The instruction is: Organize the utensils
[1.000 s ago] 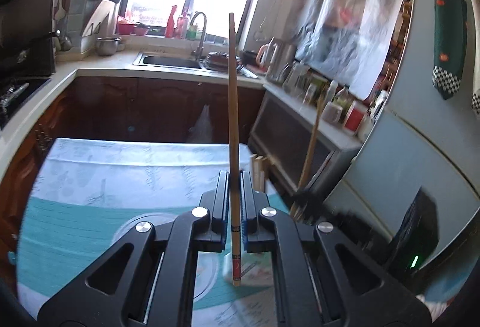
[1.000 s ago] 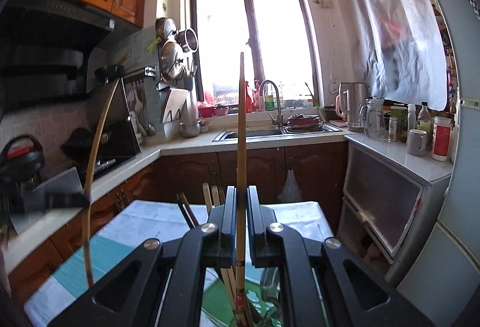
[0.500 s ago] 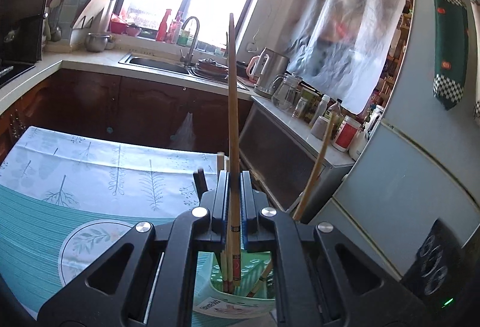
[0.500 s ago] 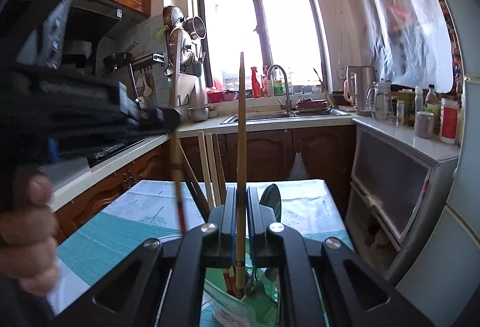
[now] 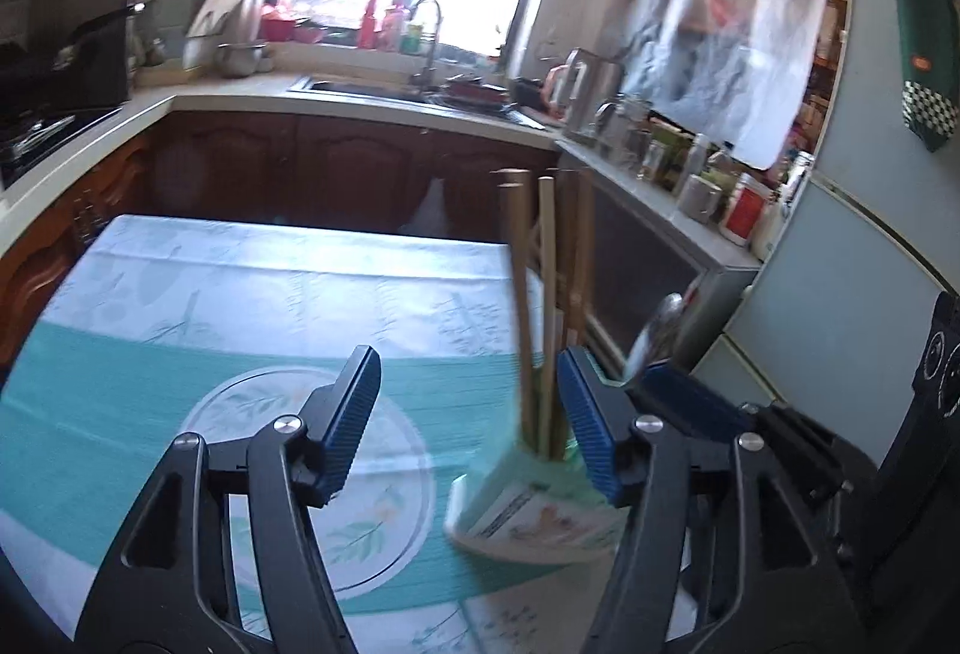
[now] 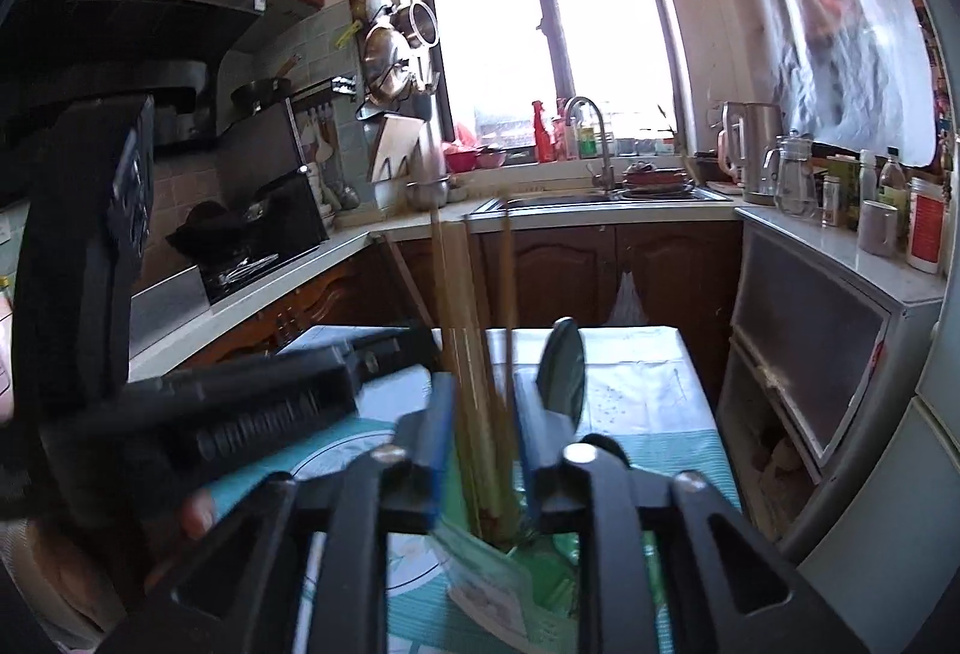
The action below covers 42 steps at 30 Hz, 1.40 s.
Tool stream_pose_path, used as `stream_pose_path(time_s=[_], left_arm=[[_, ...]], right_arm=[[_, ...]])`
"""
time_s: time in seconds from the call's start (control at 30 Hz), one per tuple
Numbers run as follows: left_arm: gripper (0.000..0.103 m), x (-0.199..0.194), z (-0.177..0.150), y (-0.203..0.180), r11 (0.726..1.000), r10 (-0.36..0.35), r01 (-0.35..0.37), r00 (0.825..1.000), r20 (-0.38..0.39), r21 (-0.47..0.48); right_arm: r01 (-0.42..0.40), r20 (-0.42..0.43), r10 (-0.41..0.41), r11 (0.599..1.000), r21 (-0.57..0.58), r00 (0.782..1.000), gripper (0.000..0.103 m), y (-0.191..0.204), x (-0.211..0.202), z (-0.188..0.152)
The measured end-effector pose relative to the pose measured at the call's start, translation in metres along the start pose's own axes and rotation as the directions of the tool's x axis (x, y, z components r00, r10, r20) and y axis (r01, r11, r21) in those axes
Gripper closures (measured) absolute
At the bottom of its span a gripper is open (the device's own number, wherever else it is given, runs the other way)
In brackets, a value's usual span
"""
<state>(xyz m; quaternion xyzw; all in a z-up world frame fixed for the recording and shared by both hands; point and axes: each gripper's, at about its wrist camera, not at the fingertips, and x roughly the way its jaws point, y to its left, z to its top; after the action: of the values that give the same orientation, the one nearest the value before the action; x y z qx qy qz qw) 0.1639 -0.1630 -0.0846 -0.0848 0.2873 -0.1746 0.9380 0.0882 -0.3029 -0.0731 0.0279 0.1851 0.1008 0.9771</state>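
Releasing chopsticks into the holder: we judge the drop step finished, withdrawal next.

Ahead of both grippers lies the table [image 5: 252, 294]; on it, just below the jaws, we find the green holder [image 5: 528, 504] with the chopsticks [image 5: 534, 306] standing in it. The left gripper [image 5: 471, 417] stands wide and empty, the right gripper [image 6: 483, 429] narrowly parted around loose sticks. Against the earlier frames, each clamped one stick; both jaws have just been opening. Next calls for lifting clear without snagging.
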Motion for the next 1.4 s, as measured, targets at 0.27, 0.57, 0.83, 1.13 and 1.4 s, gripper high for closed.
stream_pose_path(time_s=[0.27, 0.57, 0.83, 1.13, 1.4], left_arm=[[0.044, -0.036, -0.013, 0.06, 0.991, 0.105, -0.114, 0.987, -0.12, -0.07], [0.03, -0.09, -0.041, 0.095, 0.978, 0.187, -0.201, 0.963, -0.191, -0.055], [0.019, -0.133, -0.042, 0.088, 0.948, 0.307, -0.318, 0.935, -0.177, -0.032], [0.014, -0.167, -0.022, 0.053, 0.909, 0.417, -0.415, 0.905, -0.088, 0.041], [0.014, -0.172, -0.027, 0.032, 0.908, 0.411, -0.4, 0.907, -0.089, 0.122]], right_arm=[[-0.028, -0.044, 0.026, 0.999, -0.04, 0.999, 0.077, 0.019, -0.007, 0.004], [-0.01, -0.088, 0.011, 1.0, 0.01, 0.996, 0.077, 0.041, -0.023, -0.003], [-0.003, -0.145, 0.012, 0.998, 0.062, 0.989, 0.065, 0.055, -0.043, 0.0], [0.016, -0.212, 0.004, 0.995, 0.093, 0.977, 0.051, 0.076, -0.072, 0.012], [0.104, -0.22, -0.085, 0.992, 0.077, 0.972, 0.039, 0.09, -0.087, 0.015]])
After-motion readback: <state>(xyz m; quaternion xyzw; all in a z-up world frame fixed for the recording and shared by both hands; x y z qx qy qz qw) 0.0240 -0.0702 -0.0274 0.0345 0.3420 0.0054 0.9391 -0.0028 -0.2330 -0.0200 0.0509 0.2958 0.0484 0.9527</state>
